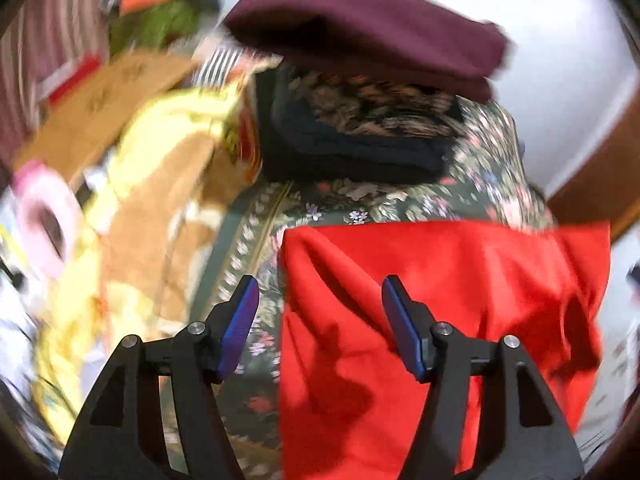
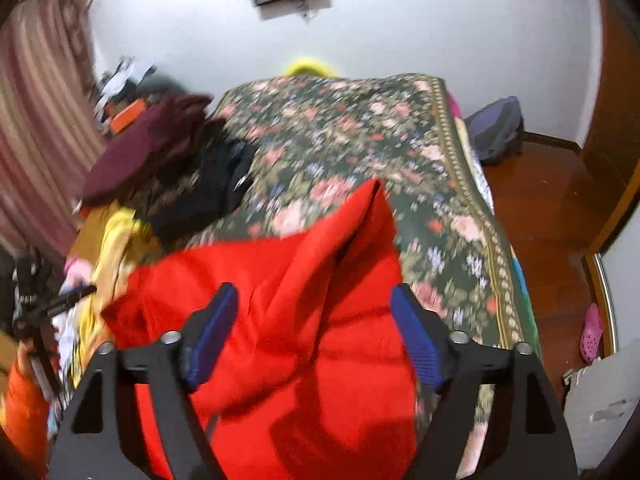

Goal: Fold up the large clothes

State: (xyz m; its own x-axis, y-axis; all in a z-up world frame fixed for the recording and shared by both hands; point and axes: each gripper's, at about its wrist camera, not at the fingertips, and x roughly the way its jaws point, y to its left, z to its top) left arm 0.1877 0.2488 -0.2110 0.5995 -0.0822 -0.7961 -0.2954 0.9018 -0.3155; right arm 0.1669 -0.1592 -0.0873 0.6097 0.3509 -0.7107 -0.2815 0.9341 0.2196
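A large red garment (image 1: 440, 320) lies rumpled on a bed with a dark floral cover (image 1: 480, 168). My left gripper (image 1: 318, 308) is open and empty, hovering over the garment's left edge, with one finger over the cover and one over the red cloth. In the right wrist view the red garment (image 2: 288, 312) fills the near part of the bed (image 2: 340, 140), with a corner folded up toward the far side. My right gripper (image 2: 314, 316) is open and empty just above it. Both views are motion-blurred.
A stack of folded clothes with a maroon piece (image 1: 360, 36) on top and dark pieces (image 1: 352, 148) under it sits at the bed's left. Yellow and tan cloth (image 1: 160, 184) lies beside it. Striped curtain (image 2: 36, 120), wooden floor (image 2: 540, 208), a bag (image 2: 496, 128) by the wall.
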